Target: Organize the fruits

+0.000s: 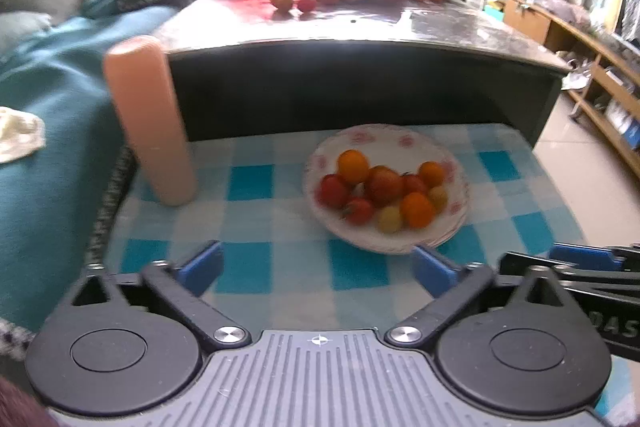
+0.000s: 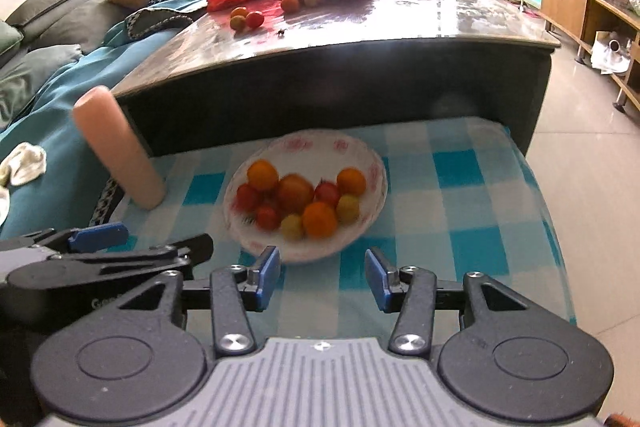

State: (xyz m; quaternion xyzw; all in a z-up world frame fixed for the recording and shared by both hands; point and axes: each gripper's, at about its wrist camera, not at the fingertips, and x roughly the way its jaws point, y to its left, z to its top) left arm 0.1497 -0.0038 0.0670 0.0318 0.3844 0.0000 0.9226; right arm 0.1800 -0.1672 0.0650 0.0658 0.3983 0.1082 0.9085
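Checked blue cloth under fruit plate, dark glossy table behind, perhaps marble, both claws spread empty

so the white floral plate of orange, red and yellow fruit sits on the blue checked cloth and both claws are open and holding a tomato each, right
Not quite. The white floral plate of orange, red and yellow fruit does sit on the blue checked cloth, and both claws are open, but they hold nothing. The left wrist view shows the left claw empty; the right wrist view shows the right claw empty too.
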